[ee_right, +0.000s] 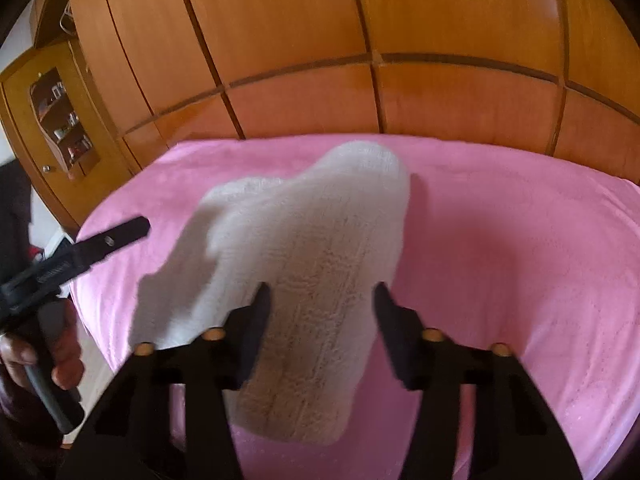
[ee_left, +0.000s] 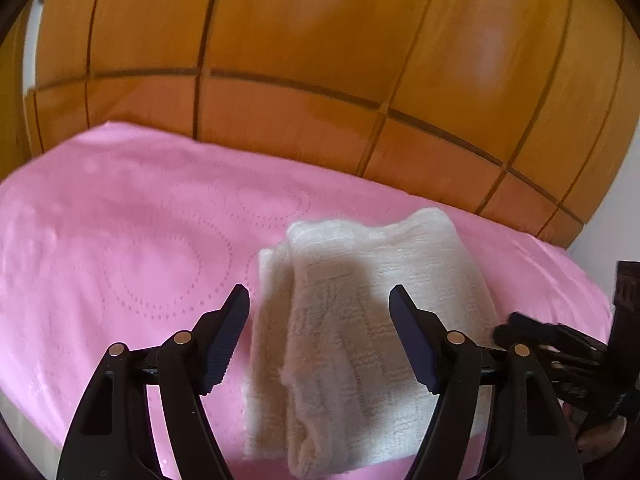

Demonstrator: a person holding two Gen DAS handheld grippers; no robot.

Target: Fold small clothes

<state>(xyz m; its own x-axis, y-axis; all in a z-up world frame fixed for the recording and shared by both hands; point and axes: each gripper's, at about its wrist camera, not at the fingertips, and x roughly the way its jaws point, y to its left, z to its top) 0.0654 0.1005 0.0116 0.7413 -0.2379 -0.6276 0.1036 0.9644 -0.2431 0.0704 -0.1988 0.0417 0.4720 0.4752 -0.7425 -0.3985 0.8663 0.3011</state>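
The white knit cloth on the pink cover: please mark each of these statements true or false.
1. The cloth lies on a pink cover. True.
2. The cloth is spread out flat in one layer. False: it is folded over.
3. The left gripper is shut on the cloth. False: its jaws stand apart.
4. Wooden panels stand behind the cover. True.
5. The cloth is striped blue. False: it is plain white.
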